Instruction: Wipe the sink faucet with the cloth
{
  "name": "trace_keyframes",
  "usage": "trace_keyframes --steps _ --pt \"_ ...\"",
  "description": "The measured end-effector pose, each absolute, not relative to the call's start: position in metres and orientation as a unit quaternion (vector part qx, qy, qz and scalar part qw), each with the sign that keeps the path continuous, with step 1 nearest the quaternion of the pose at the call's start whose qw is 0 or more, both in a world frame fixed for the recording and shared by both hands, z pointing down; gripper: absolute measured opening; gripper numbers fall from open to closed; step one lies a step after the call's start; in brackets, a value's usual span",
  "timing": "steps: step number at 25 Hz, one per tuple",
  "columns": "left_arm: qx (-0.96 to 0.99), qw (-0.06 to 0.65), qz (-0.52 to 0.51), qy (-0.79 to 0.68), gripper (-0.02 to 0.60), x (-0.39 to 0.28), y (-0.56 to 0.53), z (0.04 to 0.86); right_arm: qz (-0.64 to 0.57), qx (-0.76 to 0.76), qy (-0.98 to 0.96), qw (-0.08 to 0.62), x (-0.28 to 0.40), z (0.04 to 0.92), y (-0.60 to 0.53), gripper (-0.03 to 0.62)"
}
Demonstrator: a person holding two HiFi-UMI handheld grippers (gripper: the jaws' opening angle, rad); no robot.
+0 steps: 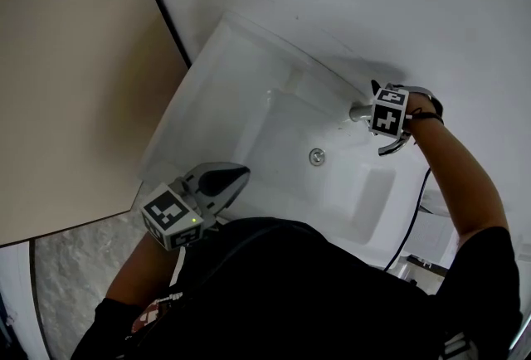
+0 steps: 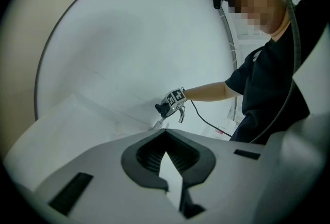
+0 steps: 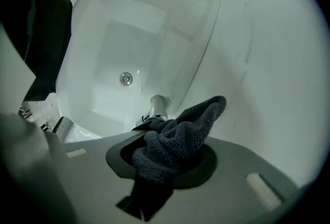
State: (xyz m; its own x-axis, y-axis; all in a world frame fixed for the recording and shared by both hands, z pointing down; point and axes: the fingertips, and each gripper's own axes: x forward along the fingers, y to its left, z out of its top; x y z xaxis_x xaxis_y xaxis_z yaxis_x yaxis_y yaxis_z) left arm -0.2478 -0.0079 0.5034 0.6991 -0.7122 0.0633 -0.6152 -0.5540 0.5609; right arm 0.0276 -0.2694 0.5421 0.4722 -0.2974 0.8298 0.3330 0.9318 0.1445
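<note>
A beige panel [image 1: 75, 76] fills the left of the head view, with mottled grey floor [image 1: 75, 267] below it. The left gripper [image 1: 236, 176] is held level over the near left corner of the white sink [image 1: 249, 76], just past that rim. Its jaws are clenched together with nothing between them, as the left gripper view shows plainly, and its marker cube [image 1: 166, 213] faces up. The sink runs along a white wall [image 1: 415, 2], and its basin is bare apart from a round metal drain [image 1: 316, 157] near the middle of the floor. At the sink's back edge, against the wall, stands the metal faucet [image 1: 358, 111], its spout reaching out over the basin. The right gripper [image 1: 373, 101] is at the faucet, tilted down toward it, with its marker cube [image 1: 388, 109] turned toward the head camera. Its jaws are grasping the cloth [image 3: 178, 140], a dark grey bunch that fills the gap between them and sticks out past the tips toward the wall. In the right gripper view the cloth's lower edge lies over the top of the faucet; whether it presses on the metal cannot be told. A black cable [image 1: 411, 217] hangs from the right gripper along the forearm, past the sink's right edge.
</note>
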Motion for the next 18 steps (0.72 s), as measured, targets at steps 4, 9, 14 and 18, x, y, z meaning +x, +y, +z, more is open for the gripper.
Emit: trace_keyframes --steps 4,9,14,18 --pt "0.875 0.280 -0.087 -0.385 -0.008 -0.257 0.002 0.504 -0.189 -0.083 -0.443 0.872 0.024 0.564 -0.274 0.104" --pt "0.873 0.284 -0.093 -0.386 -0.007 -0.264 0.002 0.504 -0.180 -0.150 -0.402 0.885 0.022 0.604 -0.268 0.104" --pt "0.866 0.293 -0.091 -0.395 -0.008 -0.273 0.007 0.519 -0.188 -0.177 -0.355 0.898 0.021 0.632 -0.265 0.104" --pt "0.864 0.302 -0.095 -0.391 -0.008 -0.275 0.008 0.521 -0.192 -0.197 -0.320 0.907 0.028 0.660 -0.262 0.104"
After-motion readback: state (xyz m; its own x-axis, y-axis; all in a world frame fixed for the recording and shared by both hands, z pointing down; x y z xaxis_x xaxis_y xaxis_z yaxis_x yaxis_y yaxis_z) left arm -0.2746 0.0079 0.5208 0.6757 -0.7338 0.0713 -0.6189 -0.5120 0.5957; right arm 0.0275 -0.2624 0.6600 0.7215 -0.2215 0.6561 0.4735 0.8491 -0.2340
